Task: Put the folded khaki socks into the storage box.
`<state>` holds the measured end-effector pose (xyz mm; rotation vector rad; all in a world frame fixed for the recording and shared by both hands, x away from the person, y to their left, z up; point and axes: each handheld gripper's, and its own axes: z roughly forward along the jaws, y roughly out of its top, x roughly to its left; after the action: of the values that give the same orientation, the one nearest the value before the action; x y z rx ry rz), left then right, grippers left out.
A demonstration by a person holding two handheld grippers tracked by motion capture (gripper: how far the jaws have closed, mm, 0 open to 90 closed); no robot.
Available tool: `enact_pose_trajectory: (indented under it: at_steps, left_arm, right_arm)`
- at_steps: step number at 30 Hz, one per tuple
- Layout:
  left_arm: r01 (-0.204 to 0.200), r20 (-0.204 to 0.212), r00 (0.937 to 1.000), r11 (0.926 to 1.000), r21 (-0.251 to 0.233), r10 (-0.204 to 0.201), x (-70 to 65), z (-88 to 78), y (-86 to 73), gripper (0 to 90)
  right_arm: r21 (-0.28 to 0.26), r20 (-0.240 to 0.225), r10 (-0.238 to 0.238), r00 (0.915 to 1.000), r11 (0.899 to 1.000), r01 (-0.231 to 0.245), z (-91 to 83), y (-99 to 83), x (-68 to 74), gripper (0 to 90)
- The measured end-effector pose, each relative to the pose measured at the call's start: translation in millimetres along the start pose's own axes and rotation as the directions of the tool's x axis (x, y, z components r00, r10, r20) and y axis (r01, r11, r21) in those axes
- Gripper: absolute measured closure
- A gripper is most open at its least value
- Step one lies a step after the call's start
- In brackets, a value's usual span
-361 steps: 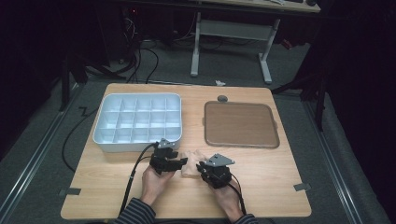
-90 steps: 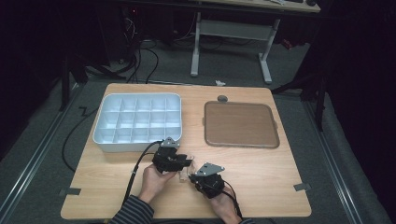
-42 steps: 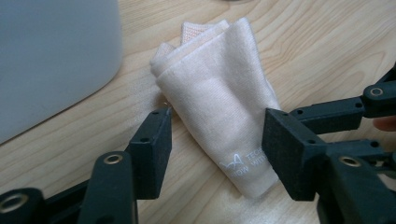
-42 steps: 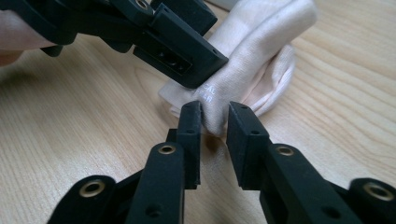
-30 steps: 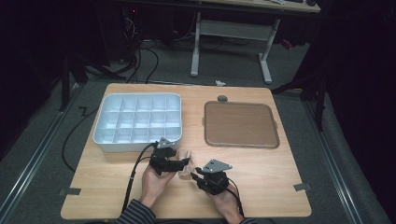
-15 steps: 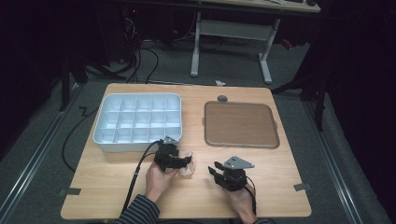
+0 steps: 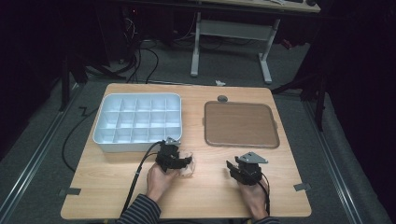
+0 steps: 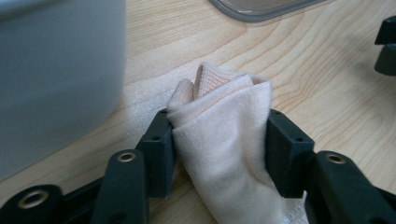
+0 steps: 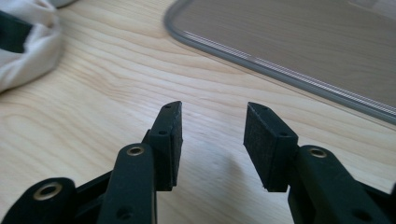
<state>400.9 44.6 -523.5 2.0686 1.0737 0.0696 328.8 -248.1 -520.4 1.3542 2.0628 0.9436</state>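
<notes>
A folded pale cream cloth point(image 8: 219, 126) lies on the wooden table just in front of the white compartment box. My left gripper point(image 8: 219, 140) has just been closing its jaws, and both pads now press on the cloth's sides. In the high view the cloth point(image 7: 188, 164) shows at the left gripper's point(image 7: 181, 161) tips. My right gripper point(image 7: 230, 167) sits to the right, apart from the cloth. Its jaws have just been opening and nothing is between them point(image 9: 212, 135). The cloth point(image 9: 28, 51) lies at the far left of the right gripper view.
A white box point(image 7: 140, 145) with several empty compartments stands at the back left, close behind the left gripper. A flat brown tray point(image 7: 241, 124) lies at the back right, its rim point(image 9: 280, 51) just ahead of the right gripper. A small dark round object point(image 7: 222, 98) sits behind the tray.
The right gripper has slid to the right, away from the cloth and the left gripper, and its jaws have spread. The left gripper's jaws have closed onto the cloth.
</notes>
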Motion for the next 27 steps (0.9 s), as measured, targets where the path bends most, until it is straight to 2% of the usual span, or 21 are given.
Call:
enact_pose_trajectory:
  at_steps: [6, 8, 11, 13, 14, 16, 21, 27]
  left_arm:
    - [-0.005, 0.011, 0.9999, 1.0, 0.005, 0.005, 0.3, -2.8, 0.4, 58.2]
    - [-0.006, 0.016, 0.9999, 1.0, 0.007, 0.006, 0.7, -3.9, 0.5, 61.0]
    - [-0.012, 0.019, 0.9998, 0.9999, 0.006, 0.012, 0.9, -4.8, 0.5, 63.5]
    - [-0.023, 0.016, 0.9996, 0.9997, 0.003, 0.022, -0.1, -5.8, 0.3, 65.5]
    - [-0.044, 0.004, 0.999, 0.999, -0.007, 0.044, -2.2, -6.9, -0.4, 66.6]
    - [-0.058, -0.002, 0.9983, 0.9983, -0.006, 0.058, -4.4, -7.7, -0.8, 67.6]
    - [-0.065, -0.006, 0.9978, 0.9979, -0.001, 0.065, -4.0, -11.7, -0.5, 68.7]
    - [-0.067, 0.01, 0.9977, 0.9978, -0.002, 0.067, -4.4, -18.4, 0.7, 69.4]
  right_arm:
    - [0.044, 0.048, 0.004, 0.9988, 0.999, -0.006, 6.5, -3.2, -12.0, 52.3]
    - [0.06, 0.049, 0.003, 0.9988, 0.998, -0.006, 9.1, -4.0, -13.3, 50.8]
    - [0.051, 0.046, 0.013, 0.9988, 0.999, -0.015, 10.6, -5.3, -15.3, 48.4]
    - [0.053, 0.041, 0.029, 0.9987, 0.998, -0.031, 11.0, -5.2, -16.8, 47.3]
    - [0.054, 0.04, 0.033, 0.9987, 0.998, -0.035, 11.1, -5.2, -17.1, 47.1]
    - [0.058, 0.023, 0.035, 0.9991, 0.998, -0.036, 12.3, -4.6, -17.5, 41.9]
    - [0.059, 0.019, 0.027, 0.9994, 0.998, -0.028, 14.8, -2.7, -14.7, 39.8]
    - [0.061, 0.014, 0.03, 0.9995, 0.998, -0.031, 15.5, -2.1, -14.1, 39.3]
